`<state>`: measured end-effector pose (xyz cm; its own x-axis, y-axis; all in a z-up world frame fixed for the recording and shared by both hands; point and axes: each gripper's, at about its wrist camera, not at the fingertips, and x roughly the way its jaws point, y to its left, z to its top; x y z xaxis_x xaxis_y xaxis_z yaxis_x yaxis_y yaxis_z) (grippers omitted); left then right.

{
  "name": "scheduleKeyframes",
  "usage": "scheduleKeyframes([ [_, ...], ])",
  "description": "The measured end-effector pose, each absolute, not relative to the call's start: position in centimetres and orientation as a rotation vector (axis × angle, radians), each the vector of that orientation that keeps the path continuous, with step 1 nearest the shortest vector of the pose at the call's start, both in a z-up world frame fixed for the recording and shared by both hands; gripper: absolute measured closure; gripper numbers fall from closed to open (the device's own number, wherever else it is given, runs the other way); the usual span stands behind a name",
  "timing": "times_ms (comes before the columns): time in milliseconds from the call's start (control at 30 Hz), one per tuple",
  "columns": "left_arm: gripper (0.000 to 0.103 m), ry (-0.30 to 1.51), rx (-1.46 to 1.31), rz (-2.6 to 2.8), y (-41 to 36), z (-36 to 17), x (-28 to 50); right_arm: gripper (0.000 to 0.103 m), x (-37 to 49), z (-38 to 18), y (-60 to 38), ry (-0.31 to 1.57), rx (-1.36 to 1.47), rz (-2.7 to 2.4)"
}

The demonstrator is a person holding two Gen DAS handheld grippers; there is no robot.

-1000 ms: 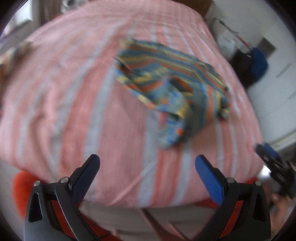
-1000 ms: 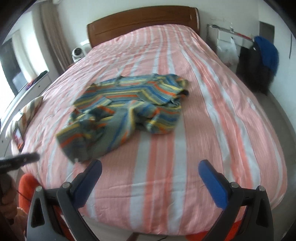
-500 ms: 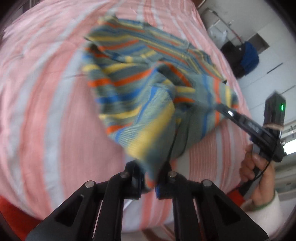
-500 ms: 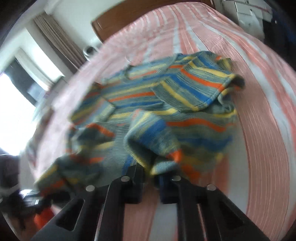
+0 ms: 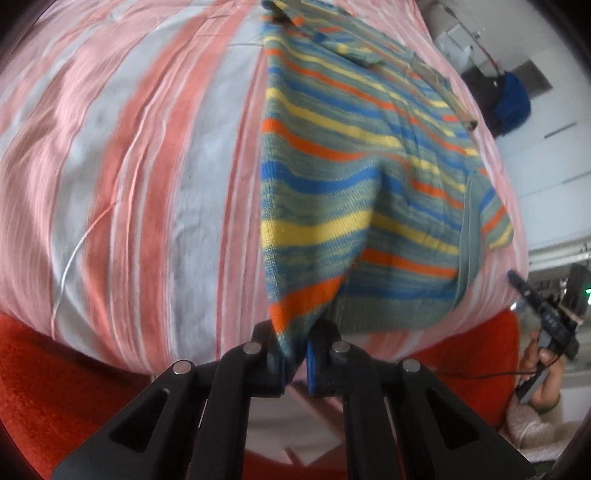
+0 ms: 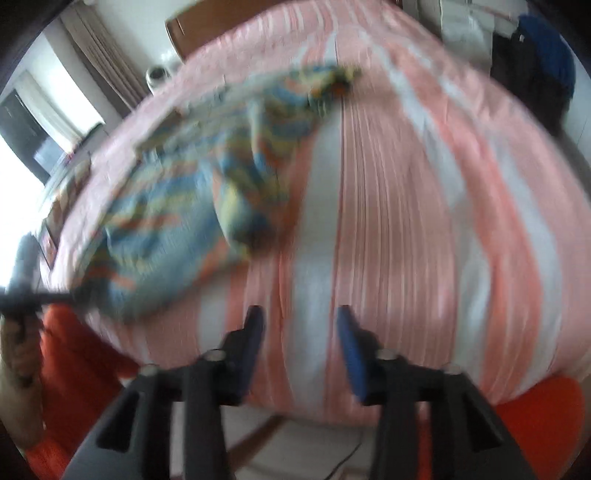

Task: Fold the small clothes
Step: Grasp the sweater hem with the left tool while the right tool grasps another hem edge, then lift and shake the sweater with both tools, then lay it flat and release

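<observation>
The left gripper [image 5: 295, 350] is clamped on a corner of the sweater's [image 5: 362, 192] hem, the knit bunched into a narrow tongue between its fingers; held this way, the corner can be drawn toward the near edge of the bed [image 5: 122, 177] so the body pulls out flat, which looks like the spreading step that comes ahead of any fold. The right gripper [image 6: 301, 345] has just been opening and now stands with its fingers apart over bare bedding, nothing between them, so only one corner is under control and the cloth hangs from that single point. The sweater lies on the striped pink and white cover, reaching from the clamped corner away toward the headboard [image 6: 192, 33]. It is a soft knit in bands of blue, yellow, orange and grey-green; in the left view the near panel is fairly smooth with one crease down its middle and a flap turned over at its right side, while the right view, badly blurred, shows the far part heaped and rumpled. A person's hand [image 5: 543, 373] grips the right tool's handle beside the bed
</observation>
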<state>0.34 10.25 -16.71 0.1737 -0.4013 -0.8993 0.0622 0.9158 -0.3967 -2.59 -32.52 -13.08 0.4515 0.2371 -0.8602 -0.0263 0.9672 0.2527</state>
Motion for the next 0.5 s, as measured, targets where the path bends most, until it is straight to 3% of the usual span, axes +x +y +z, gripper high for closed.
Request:
scheduleKeyframes([
  [67, 0.097, 1.348, -0.285, -0.335, 10.4, -16.5, 0.5, 0.038, -1.1, -11.0, -31.0, 1.029, 0.154, 0.213],
  [233, 0.097, 1.358, -0.276, -0.319, 9.8, -17.9, 1.6, 0.038, 4.4, -10.3, -24.6, 0.919, -0.159, 0.324],
  [267, 0.097, 1.357, -0.284, -0.319, 10.0, -18.2, 1.5, 0.047, 5.2, -11.2, -23.8, 0.932, -0.2, 0.34],
  [300, 0.097, 1.355, -0.29, -0.319, 10.1, -18.3, 1.4, 0.082, 5.9, -12.3, -23.3, 0.969, -0.231, 0.359],
  [333, 0.097, 1.355, -0.294, -0.317, 10.2, -18.3, 1.3, 0.098, 6.3, -13.3, -22.9, 1.017, -0.254, 0.385],
  [500, 0.097, 1.343, -0.296, -0.341, 11.7, -17.1, 0.3, 0.099, -0.3, -11.3, -24.6, 0.999, -0.271, 0.53],
])
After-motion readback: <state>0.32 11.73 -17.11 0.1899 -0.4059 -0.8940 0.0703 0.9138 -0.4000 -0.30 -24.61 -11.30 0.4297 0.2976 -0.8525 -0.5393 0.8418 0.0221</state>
